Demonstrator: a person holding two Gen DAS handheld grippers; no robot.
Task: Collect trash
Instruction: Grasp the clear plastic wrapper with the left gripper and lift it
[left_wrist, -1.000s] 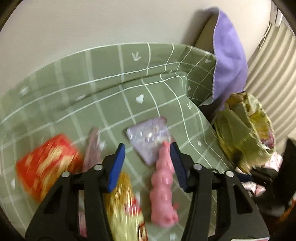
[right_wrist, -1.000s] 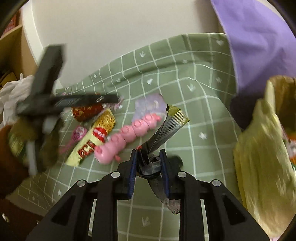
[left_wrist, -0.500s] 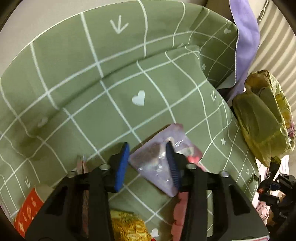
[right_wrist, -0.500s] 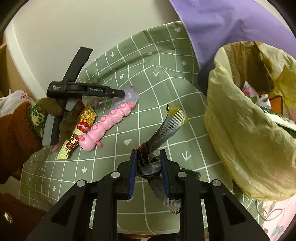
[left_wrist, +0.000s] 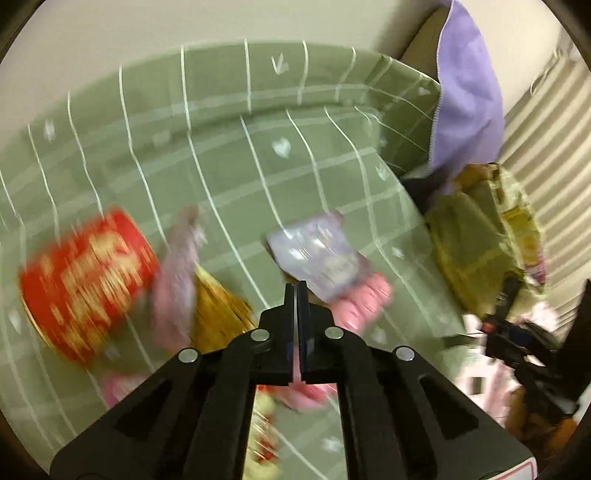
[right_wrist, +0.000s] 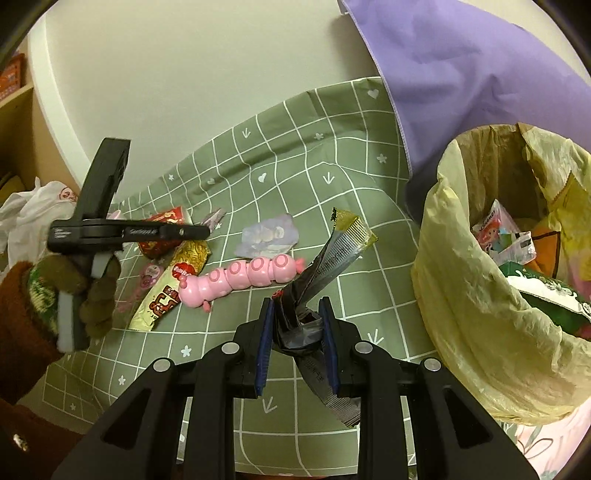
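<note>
My right gripper (right_wrist: 297, 314) is matte black plastic: two broad angled arms with triangular cut-outs, joined by four round silver pivot pins, ending in flat fingers faced with dark blue pads (right_wrist: 263, 347). My left gripper (left_wrist: 295, 291) is the same build, black linkage, four silver pins, thin blue-edged pads; a red-bordered white label shows at its lower right corner. Seen from the right camera, it is a slim black bar with small white lettering along its side and a pale grey-white handle. My left hand (right_wrist: 94, 295) wears an olive-brown knitted glove with a green patterned cuff, below a fuzzy reddish-brown sleeve (right_wrist: 18, 317).
</note>
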